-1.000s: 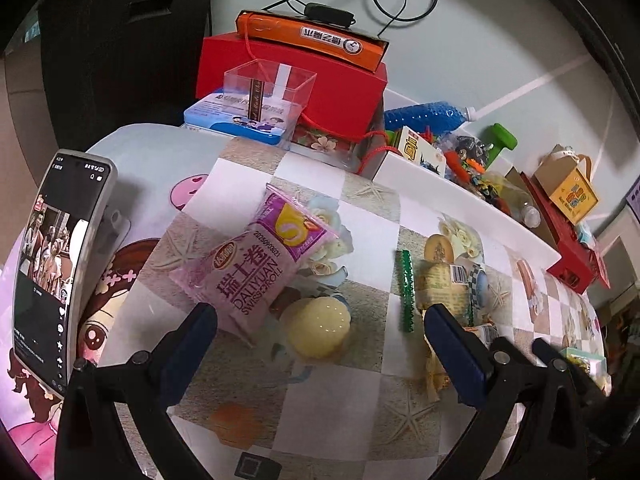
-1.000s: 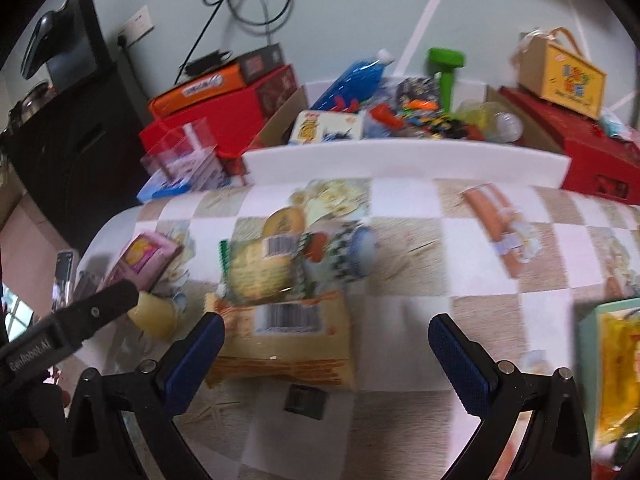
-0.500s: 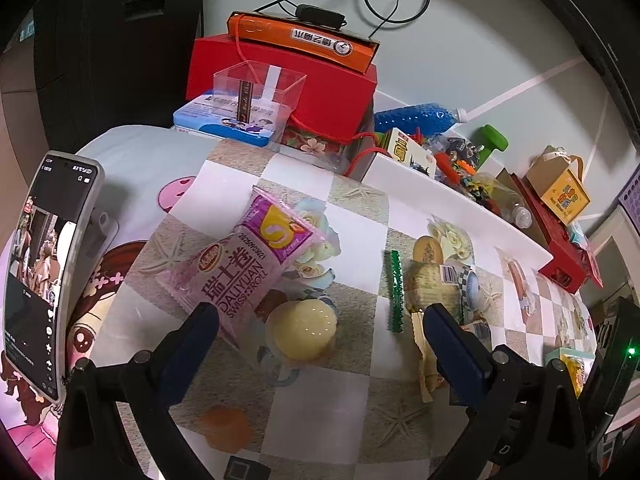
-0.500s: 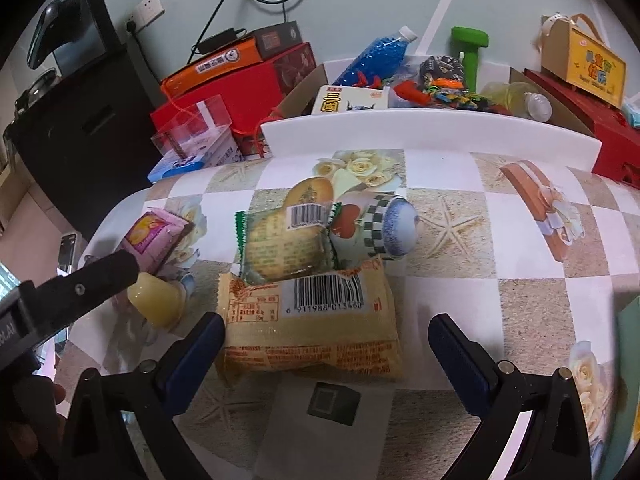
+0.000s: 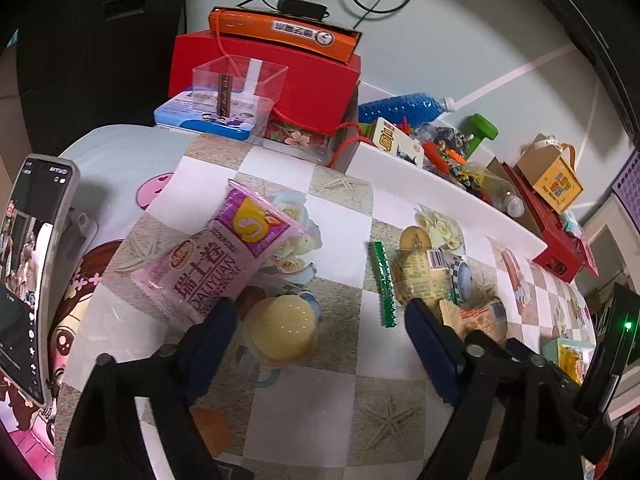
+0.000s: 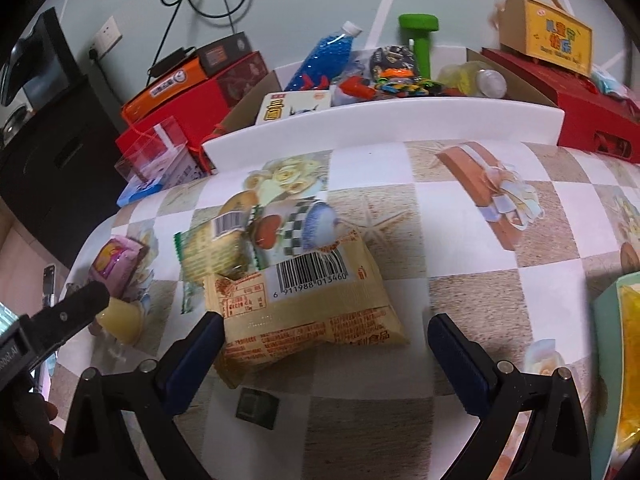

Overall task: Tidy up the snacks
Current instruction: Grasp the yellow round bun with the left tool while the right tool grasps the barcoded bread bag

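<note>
Left gripper [image 5: 320, 332] just been closing, jaws either side of yellow jelly cup [image 5: 280, 326], not pressing. Right gripper [image 6: 322, 344] spread around beige snack packet [image 6: 304, 304]. Bare tabletop [image 6: 500, 280] to its right.

The soft tablecloth [image 6: 460, 248] has white and sandy brown squares with starfish and flowers on them. The crinkly pink plastic snack bag [image 5: 216, 260] has a purple top with a yellow swirl, and the round jelly cup [image 5: 280, 330] is pale yellow. The puffy yellow snack bag [image 6: 308, 304] has red writing and a black and white barcode, and the small cracker pack [image 6: 212, 248] has green edges.
</note>
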`<state>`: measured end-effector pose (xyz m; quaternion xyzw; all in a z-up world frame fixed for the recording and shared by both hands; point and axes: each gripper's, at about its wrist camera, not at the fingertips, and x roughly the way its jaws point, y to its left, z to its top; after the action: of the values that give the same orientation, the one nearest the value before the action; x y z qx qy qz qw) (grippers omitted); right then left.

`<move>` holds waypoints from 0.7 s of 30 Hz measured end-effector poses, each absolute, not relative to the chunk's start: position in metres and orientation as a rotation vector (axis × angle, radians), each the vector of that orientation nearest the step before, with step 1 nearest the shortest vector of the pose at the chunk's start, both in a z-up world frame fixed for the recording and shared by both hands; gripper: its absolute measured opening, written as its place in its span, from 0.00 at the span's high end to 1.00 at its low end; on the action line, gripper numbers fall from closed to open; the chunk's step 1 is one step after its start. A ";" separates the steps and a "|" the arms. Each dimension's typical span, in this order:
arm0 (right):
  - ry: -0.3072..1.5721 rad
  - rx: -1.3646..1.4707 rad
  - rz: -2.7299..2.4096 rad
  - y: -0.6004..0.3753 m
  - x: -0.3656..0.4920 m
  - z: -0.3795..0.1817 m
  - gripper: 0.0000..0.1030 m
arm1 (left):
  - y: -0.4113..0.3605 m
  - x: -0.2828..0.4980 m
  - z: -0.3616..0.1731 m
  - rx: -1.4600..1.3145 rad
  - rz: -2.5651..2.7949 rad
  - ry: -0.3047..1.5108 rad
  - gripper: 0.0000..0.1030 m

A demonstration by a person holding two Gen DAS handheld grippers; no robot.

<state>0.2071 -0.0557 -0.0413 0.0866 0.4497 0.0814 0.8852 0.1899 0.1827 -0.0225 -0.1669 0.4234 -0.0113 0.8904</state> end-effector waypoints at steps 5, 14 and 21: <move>0.935 0.185 0.153 -0.063 0.208 -0.041 0.03 | 0.177 0.194 -0.029 -0.314 -0.018 0.905 0.34; 0.924 0.180 0.174 -0.063 0.207 -0.041 0.10 | 0.176 0.200 -0.042 -0.283 0.014 0.938 0.41; 0.921 0.173 0.180 -0.061 0.208 -0.041 0.11 | 0.170 0.204 -0.046 -0.262 0.022 0.926 0.42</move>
<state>0.2078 -0.0615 -0.0415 0.0832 0.4433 0.0868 0.8883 0.2037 0.1704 -0.0461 -0.1260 0.4455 0.0107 0.8863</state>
